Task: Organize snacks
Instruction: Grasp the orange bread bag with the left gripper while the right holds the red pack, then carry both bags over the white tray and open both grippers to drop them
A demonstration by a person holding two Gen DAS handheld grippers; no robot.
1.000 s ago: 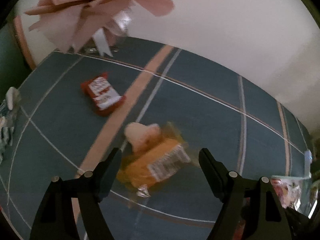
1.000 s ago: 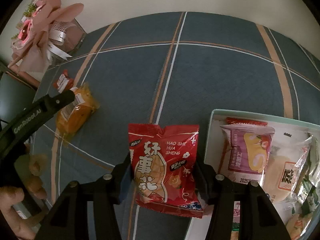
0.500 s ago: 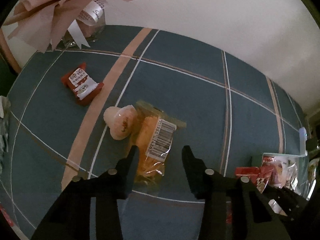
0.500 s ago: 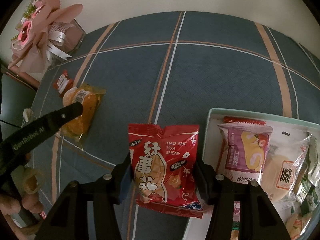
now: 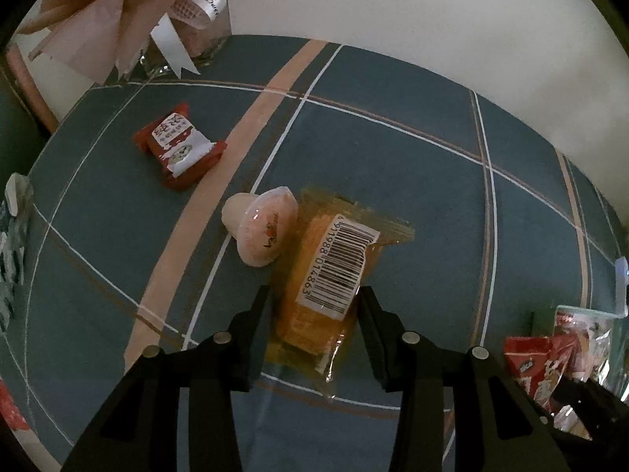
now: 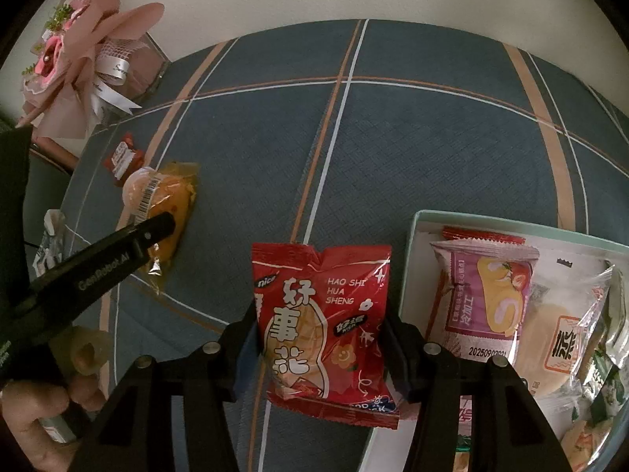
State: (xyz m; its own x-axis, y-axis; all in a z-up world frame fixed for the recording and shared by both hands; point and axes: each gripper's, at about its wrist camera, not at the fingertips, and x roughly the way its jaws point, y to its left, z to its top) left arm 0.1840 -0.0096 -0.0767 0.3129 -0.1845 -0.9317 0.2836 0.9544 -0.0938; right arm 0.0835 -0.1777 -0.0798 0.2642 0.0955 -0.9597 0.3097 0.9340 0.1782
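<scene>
The left gripper [image 5: 314, 295] points steeply down at the blue plaid tablecloth [image 5: 393, 165], and its jaws pinch the near end of an orange snack packet [image 5: 326, 287] that bears a white barcode label. A pale jelly cup [image 5: 261, 228] lies on its side touching the packet's left edge, and a small red-and-white wrapped snack [image 5: 179, 145] lies farther off to the left. A pink wrapped bouquet [image 5: 118, 8] stands at the far left corner against the wall. The right gripper [image 6: 320, 326] has its jaws pressed on both sides of a red peanut packet [image 6: 322, 310] printed "HAO SHI HUA SHENG", held above the cloth just left of a pale green tray [image 6: 412, 244]. The tray holds more packets, among them a purple cake-roll packet [image 6: 483, 295] at its left side. In the right wrist view, a person's hand [image 6: 35, 421] shows at the near left, on the left gripper's handle.
</scene>
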